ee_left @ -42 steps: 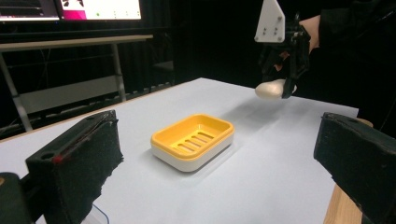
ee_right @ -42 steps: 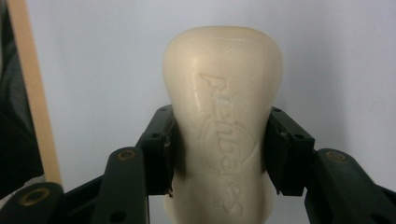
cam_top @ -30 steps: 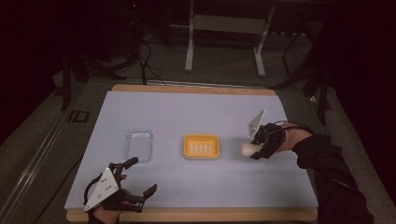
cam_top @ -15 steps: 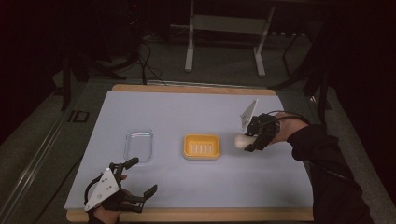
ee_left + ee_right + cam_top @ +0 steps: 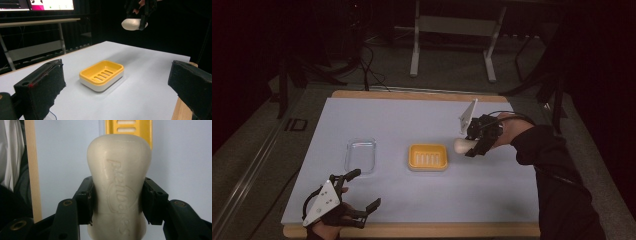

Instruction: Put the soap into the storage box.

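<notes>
My right gripper (image 5: 472,146) is shut on a cream bar of soap (image 5: 461,145), held in the air just right of the yellow soap dish (image 5: 427,156) at the table's middle. In the right gripper view the soap (image 5: 119,185) is pinched at its waist between both jaws, with the yellow dish (image 5: 128,127) beyond it. My left gripper (image 5: 362,192) rests open near the table's front left edge. Its view looks across at the dish (image 5: 102,75) and at the soap (image 5: 132,24) hanging above and beyond it.
A clear plastic lid or tray (image 5: 360,155) lies left of the dish. The pale blue mat (image 5: 422,120) covers the wooden table, whose edge (image 5: 412,231) runs along the front. Metal stand legs (image 5: 452,45) rise on the floor behind.
My right gripper has carried the soap to the left and slightly up, closer to the yellow dish. The left gripper has stayed put.
</notes>
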The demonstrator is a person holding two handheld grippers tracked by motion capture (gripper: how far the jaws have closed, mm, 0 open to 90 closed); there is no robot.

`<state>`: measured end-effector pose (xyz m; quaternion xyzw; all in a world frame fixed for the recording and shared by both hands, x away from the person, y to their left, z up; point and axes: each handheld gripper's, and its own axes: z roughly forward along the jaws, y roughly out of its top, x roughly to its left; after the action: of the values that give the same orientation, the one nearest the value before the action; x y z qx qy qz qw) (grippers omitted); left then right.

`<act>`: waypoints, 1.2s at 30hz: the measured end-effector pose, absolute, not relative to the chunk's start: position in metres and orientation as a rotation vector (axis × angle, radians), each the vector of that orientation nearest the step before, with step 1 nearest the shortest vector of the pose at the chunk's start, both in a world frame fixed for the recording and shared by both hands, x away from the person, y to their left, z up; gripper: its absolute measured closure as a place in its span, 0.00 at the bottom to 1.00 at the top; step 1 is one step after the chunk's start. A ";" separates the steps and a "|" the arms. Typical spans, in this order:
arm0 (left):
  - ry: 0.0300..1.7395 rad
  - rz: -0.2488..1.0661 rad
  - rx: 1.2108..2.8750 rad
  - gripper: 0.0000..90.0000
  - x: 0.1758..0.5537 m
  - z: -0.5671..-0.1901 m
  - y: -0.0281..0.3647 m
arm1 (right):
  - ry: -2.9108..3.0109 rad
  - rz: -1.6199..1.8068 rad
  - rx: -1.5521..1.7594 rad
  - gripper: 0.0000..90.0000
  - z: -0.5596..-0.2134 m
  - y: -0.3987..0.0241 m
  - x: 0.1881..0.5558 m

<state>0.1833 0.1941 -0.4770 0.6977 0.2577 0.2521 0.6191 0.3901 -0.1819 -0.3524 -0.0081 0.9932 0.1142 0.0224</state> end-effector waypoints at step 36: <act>0.584 0.575 1.598 0.01 0.183 -0.476 0.194 | 3.058 0.543 -0.188 0.55 -0.362 -0.116 0.399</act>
<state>0.1827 0.1941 -0.4764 0.6959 0.2543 0.2505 0.6231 0.3987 -0.1160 -0.3621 -0.0605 0.9827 0.1747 0.0152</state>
